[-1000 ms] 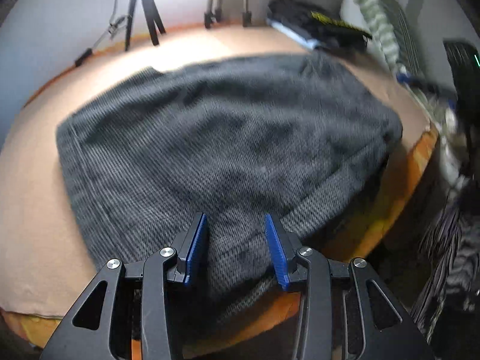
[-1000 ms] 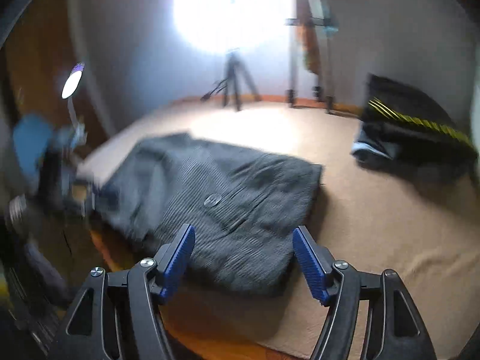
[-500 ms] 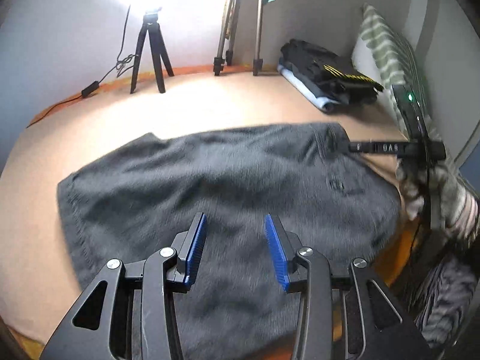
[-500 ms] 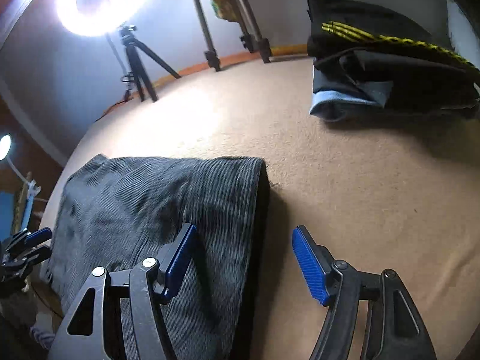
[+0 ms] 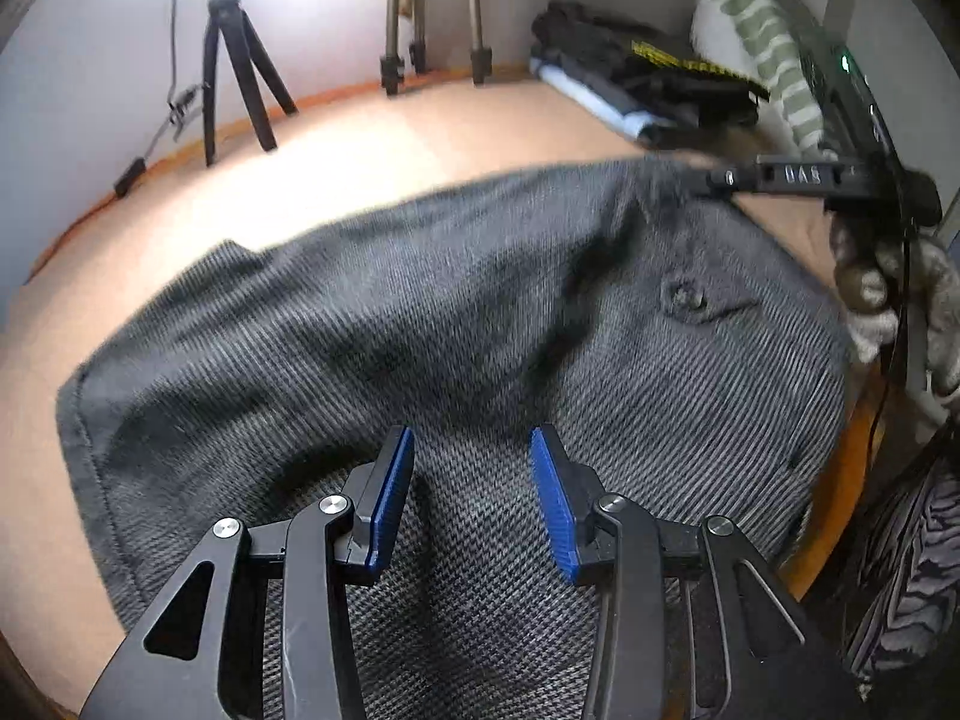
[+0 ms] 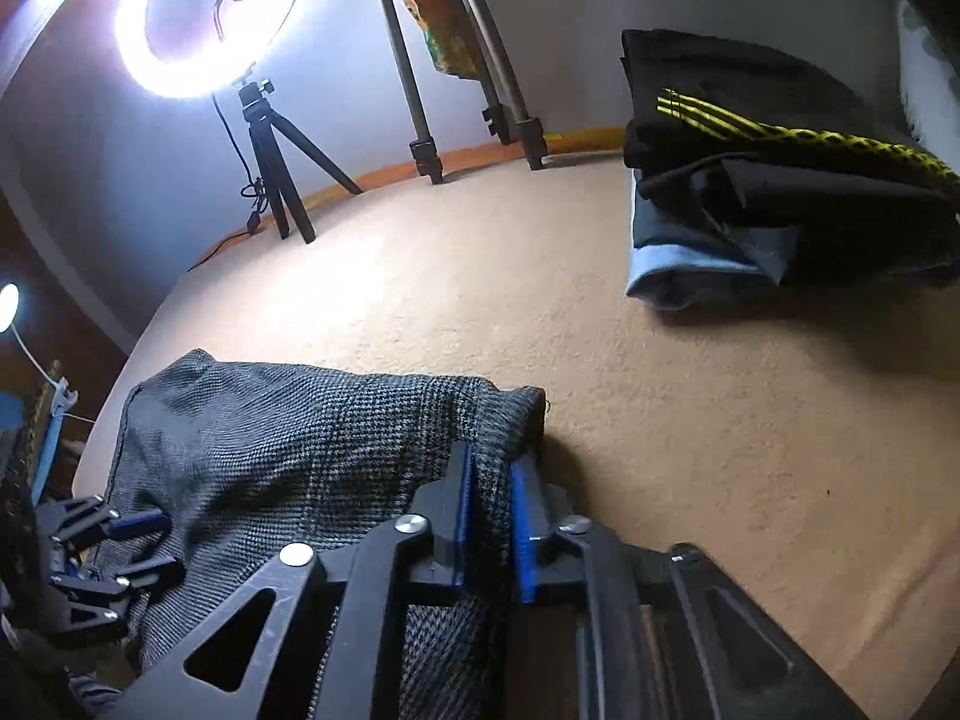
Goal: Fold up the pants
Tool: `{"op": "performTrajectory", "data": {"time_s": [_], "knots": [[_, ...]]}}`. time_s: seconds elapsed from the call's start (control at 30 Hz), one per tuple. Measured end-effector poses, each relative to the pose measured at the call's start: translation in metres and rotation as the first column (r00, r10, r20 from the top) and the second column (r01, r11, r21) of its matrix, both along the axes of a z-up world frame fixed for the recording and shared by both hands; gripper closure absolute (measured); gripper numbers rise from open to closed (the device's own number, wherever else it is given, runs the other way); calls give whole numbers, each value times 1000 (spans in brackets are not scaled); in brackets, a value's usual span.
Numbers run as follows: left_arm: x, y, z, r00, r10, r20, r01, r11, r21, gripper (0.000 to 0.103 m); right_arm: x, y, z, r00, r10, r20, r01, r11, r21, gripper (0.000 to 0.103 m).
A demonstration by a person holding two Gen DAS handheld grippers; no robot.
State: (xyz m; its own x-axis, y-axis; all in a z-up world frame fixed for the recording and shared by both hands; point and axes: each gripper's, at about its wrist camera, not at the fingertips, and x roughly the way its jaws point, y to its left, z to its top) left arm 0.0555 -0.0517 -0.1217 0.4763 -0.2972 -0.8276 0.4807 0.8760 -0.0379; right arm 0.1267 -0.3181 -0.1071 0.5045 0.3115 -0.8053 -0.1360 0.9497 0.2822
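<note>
Right gripper (image 6: 489, 516) now clenched on the pants (image 5: 420, 324) edge.
A moment ago I had it spread; my left gripper (image 5: 471, 495) stays released above the cloth.

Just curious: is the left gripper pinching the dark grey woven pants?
No, the left gripper hangs open above the dark grey woven pants, its blue pads apart.

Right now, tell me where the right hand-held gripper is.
The right hand-held gripper is shut on the grey pants at their far right corner, seen low in the right wrist view.

One pants (image 5: 456, 324), two hand-held grippers (image 5: 471, 468) (image 6: 492, 468)
</note>
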Motion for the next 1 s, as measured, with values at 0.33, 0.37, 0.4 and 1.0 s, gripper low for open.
{"op": "performTrajectory", "data": {"time_s": [0.33, 0.37, 0.4, 1.0], "knots": [[-48, -49, 33, 982, -172, 77, 178, 982, -66, 44, -51, -40, 19, 996, -77, -36, 80, 990, 113, 61], [-53, -56, 34, 977, -200, 78, 205, 977, -67, 42, -57, -43, 20, 996, -80, -36, 83, 990, 111, 61], [-63, -68, 34, 968, -238, 83, 243, 968, -61, 42, -67, -47, 21, 995, -88, -36, 91, 990, 106, 61], [-65, -167, -11, 915, -389, 104, 376, 919, 121, 65, -109, -79, 12, 977, -170, -130, 202, 934, 295, 29]]}}
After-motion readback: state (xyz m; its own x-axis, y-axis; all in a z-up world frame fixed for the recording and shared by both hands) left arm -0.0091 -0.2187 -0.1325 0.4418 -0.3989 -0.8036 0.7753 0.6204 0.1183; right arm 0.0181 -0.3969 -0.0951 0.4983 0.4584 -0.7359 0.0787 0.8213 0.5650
